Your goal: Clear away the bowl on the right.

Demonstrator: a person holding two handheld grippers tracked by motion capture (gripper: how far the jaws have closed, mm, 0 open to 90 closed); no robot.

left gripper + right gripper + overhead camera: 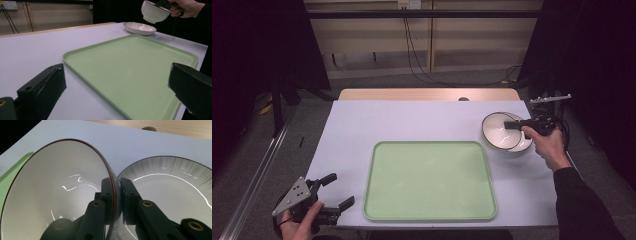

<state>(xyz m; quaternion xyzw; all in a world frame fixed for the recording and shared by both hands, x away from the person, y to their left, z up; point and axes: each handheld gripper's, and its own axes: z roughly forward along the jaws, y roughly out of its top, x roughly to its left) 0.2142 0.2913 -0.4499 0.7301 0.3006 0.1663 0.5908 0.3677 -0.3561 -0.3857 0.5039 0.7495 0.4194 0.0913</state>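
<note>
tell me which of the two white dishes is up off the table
The deeper bowl, gripped by its rim in the right tool, is held in the air. The shallow plate below it lies flat on the table, beyond the green tray.

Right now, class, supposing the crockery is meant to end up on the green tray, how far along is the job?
Done: the right gripper has clamped the rim of the white dark-rimmed bowl and holds it lifted above the shallow white plate. In hand: that bowl, in the air. Left: the pale green rectangular tray carries nothing, the plate sits on the table beyond it, and the left gripper waits open near the tray's corner.
</note>
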